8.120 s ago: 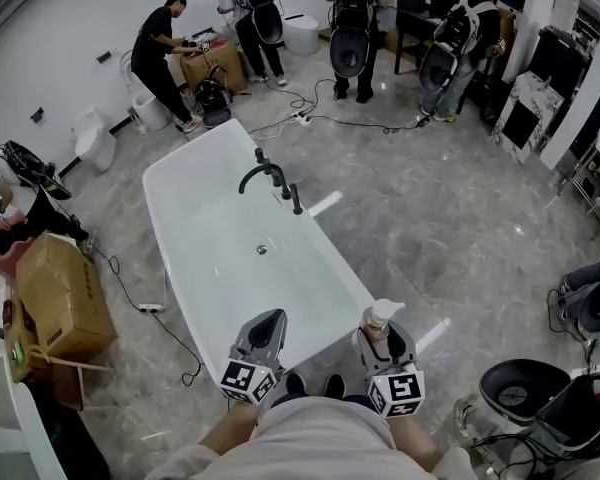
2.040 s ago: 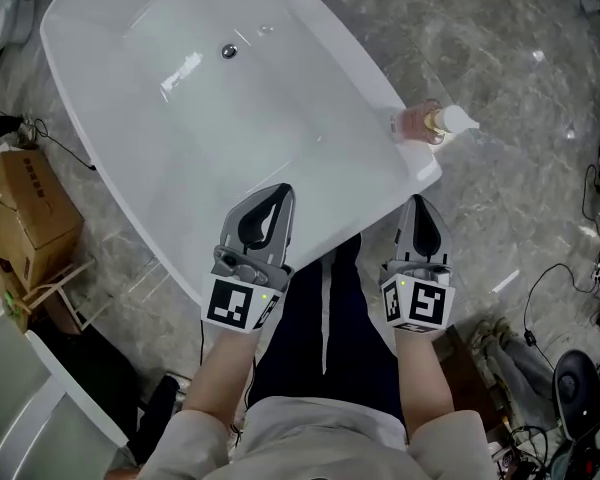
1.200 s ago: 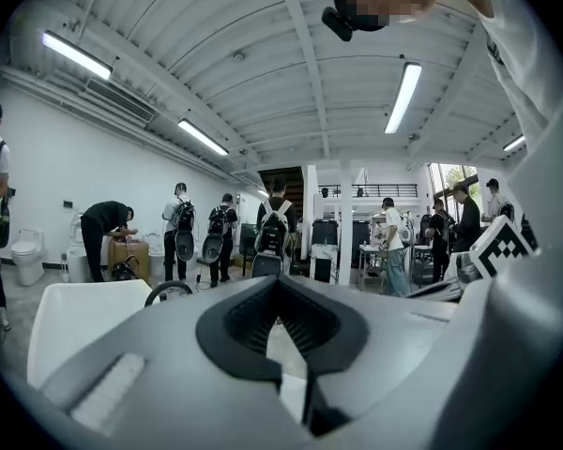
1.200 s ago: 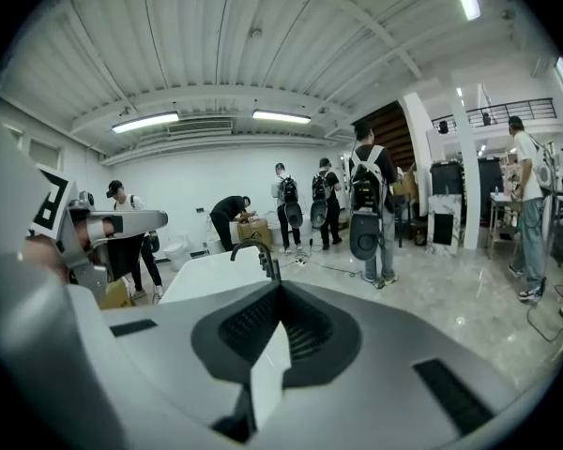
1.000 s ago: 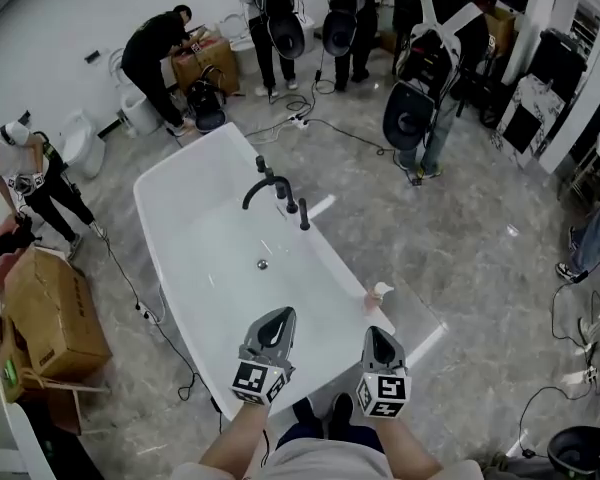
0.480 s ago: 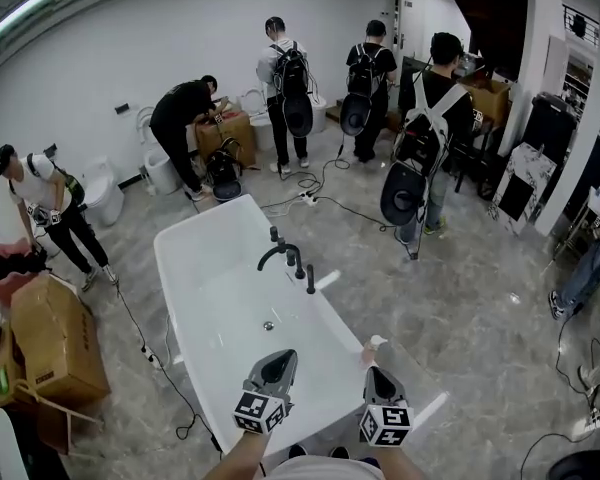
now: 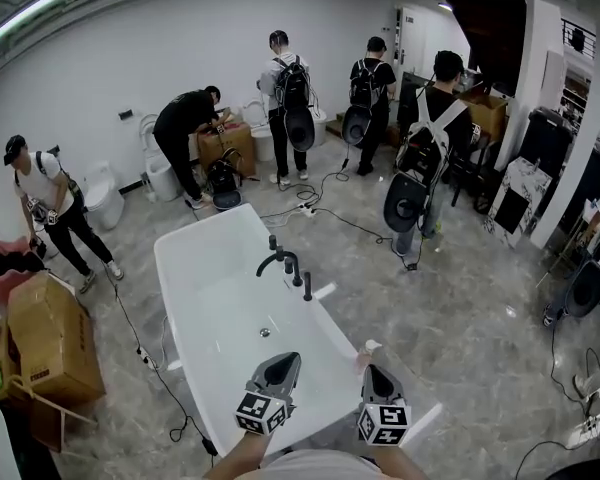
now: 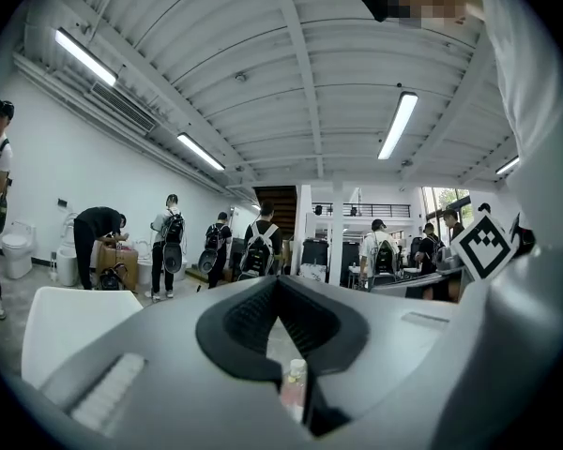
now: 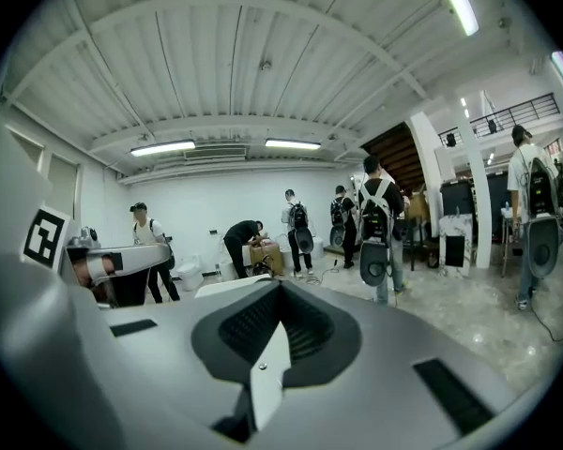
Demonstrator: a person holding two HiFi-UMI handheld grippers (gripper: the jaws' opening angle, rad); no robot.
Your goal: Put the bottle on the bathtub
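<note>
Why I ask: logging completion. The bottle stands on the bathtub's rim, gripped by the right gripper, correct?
Not gripped: the right gripper view shows the right gripper shut on nothing. The bottle does stand on the bathtub's rim.

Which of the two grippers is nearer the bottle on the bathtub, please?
The right gripper: the bottle stands just past its tips, the left gripper well off to its side.

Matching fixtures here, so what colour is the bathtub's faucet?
The faucet is black, clearest in the head view.
</note>
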